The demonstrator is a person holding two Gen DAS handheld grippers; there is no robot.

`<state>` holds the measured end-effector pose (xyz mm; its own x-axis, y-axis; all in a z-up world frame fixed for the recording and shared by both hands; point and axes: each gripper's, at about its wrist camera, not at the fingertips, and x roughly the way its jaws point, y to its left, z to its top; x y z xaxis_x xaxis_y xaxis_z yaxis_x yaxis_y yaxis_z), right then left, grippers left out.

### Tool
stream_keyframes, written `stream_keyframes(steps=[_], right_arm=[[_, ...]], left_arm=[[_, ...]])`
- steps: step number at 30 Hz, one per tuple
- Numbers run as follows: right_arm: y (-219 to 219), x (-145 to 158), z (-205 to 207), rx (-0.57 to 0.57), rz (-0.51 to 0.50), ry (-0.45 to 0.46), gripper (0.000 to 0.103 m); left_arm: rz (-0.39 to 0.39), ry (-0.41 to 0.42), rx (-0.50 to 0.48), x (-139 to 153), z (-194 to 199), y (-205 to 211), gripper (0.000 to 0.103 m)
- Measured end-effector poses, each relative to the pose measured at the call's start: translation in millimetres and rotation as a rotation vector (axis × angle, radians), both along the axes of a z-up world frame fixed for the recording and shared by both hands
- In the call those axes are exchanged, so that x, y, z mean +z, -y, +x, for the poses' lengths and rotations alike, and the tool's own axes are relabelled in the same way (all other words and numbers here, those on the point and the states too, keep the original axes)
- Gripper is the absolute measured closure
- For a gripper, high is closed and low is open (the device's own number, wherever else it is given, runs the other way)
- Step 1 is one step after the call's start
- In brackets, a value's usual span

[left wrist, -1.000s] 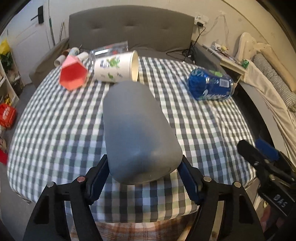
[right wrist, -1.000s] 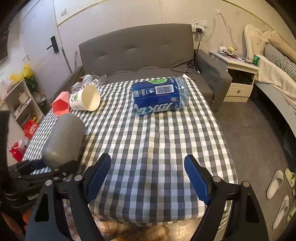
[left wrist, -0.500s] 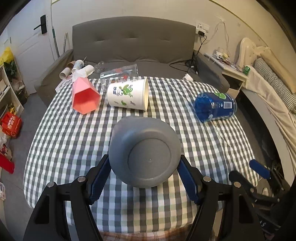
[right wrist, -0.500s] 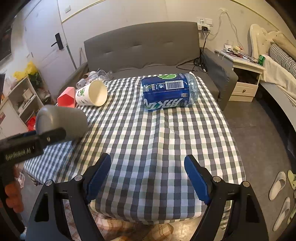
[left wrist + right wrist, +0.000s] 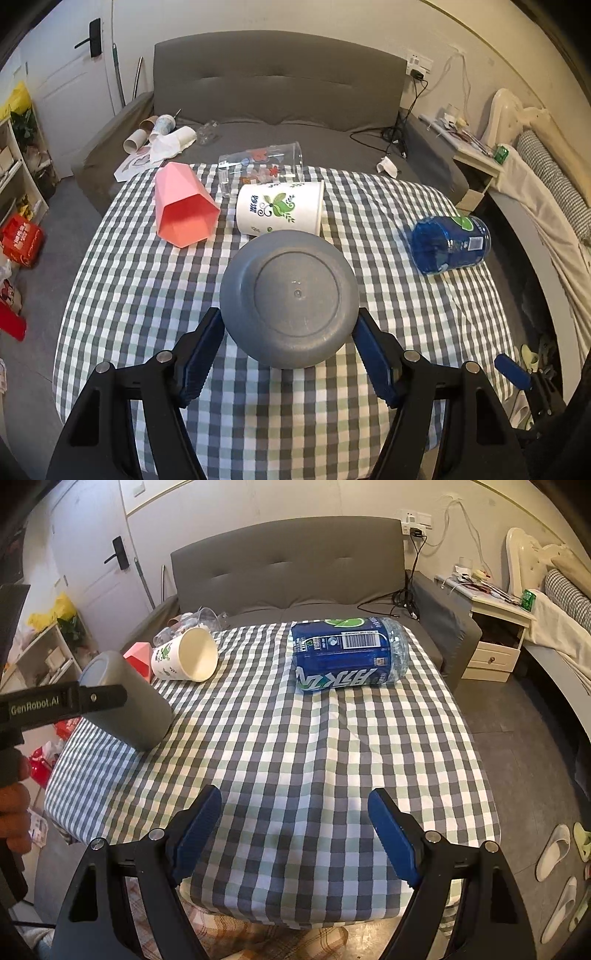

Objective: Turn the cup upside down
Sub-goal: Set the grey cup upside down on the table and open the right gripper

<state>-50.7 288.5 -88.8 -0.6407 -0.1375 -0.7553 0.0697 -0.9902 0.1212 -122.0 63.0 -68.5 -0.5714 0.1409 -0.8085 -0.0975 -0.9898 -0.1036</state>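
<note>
My left gripper point(image 5: 290, 339) is shut on a grey cup point(image 5: 290, 297). Its flat base faces the left wrist camera. In the right wrist view the grey cup point(image 5: 125, 705) is tilted with its mouth low near the checked tablecloth point(image 5: 314, 746) and its base up toward the left, and one left finger point(image 5: 66, 701) crosses it. My right gripper point(image 5: 295, 830) is open and empty above the table's near edge.
A white paper cup point(image 5: 280, 208), a pink faceted cup point(image 5: 183, 206) and a clear printed glass point(image 5: 262, 166) lie on their sides at the far side. A blue-labelled bottle point(image 5: 347, 659) lies at the right. A grey sofa point(image 5: 277, 81) stands behind.
The left gripper has turned the grey cup over: earlier its side faced the camera, now its base does. In the right wrist view the cup has risen and tipped mouth-down. The right gripper stayed open.
</note>
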Motion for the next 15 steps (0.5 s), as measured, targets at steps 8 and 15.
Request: stream_keyframes(steps=[8, 15], right_arm=[[9.1, -1.9, -4.4, 0.017, 0.016, 0.009, 0.021], [13.2, -4.8, -7.3, 0.020, 0.028, 0.021, 0.021]], left_arm=[[0.021, 0.017, 0.002, -2.6, -18.9, 6.4, 0.031], [0.022, 0.010, -0.006, -3.9, -24.2, 8.7, 0.031]])
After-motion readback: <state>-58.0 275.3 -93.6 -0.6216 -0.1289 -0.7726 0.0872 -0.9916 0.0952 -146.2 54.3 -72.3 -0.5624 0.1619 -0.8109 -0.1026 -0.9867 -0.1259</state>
